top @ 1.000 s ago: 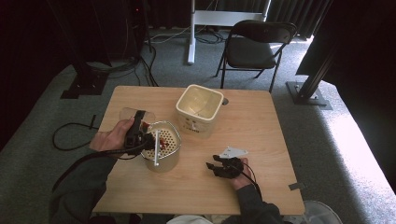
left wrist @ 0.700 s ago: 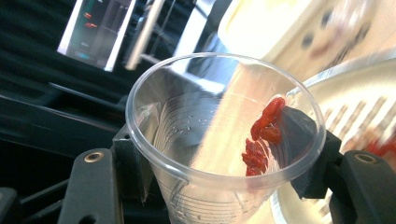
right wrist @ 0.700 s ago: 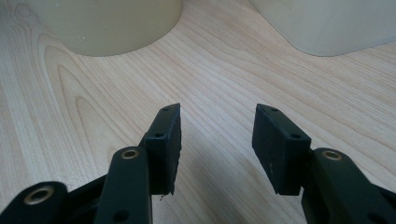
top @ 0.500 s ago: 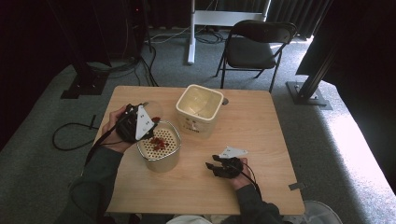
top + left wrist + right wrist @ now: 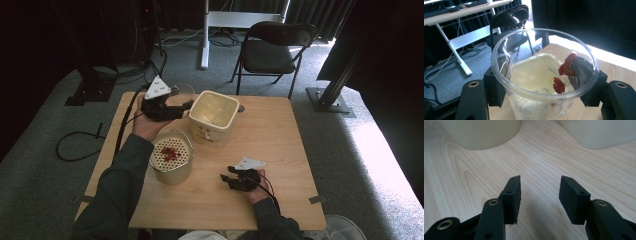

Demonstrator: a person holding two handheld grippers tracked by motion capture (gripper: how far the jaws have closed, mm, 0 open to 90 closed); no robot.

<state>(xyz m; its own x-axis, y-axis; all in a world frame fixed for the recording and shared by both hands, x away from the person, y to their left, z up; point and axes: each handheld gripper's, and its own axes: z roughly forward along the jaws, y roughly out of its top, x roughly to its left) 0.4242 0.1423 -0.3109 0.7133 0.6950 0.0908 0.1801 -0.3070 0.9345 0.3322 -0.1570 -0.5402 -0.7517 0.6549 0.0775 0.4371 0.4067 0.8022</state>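
My left gripper (image 5: 181, 104) is raised near the table's far left, shut on a clear plastic cup (image 5: 183, 92). In the left gripper view the cup (image 5: 534, 72) sits between the jaws of the left gripper (image 5: 542, 87), with a few red dried bits (image 5: 564, 71) stuck to its inner wall. A round cream canister (image 5: 171, 159) with a perforated top holds a pile of red bits (image 5: 170, 153). A square cream container (image 5: 212, 117) stands just right of the cup. My right gripper (image 5: 226, 176) rests on the table near the front, open; the right gripper (image 5: 540, 187) has nothing between its jaws.
The wooden table (image 5: 280, 150) is bare to the right. A folding chair (image 5: 272, 52) and a white desk leg (image 5: 205, 35) stand behind it. The canister (image 5: 481, 132) and square container (image 5: 599, 132) lie ahead of the right gripper.
The left gripper has carried the cup from above the round canister up and away, toward the far left beside the square container. The right gripper has stayed put.
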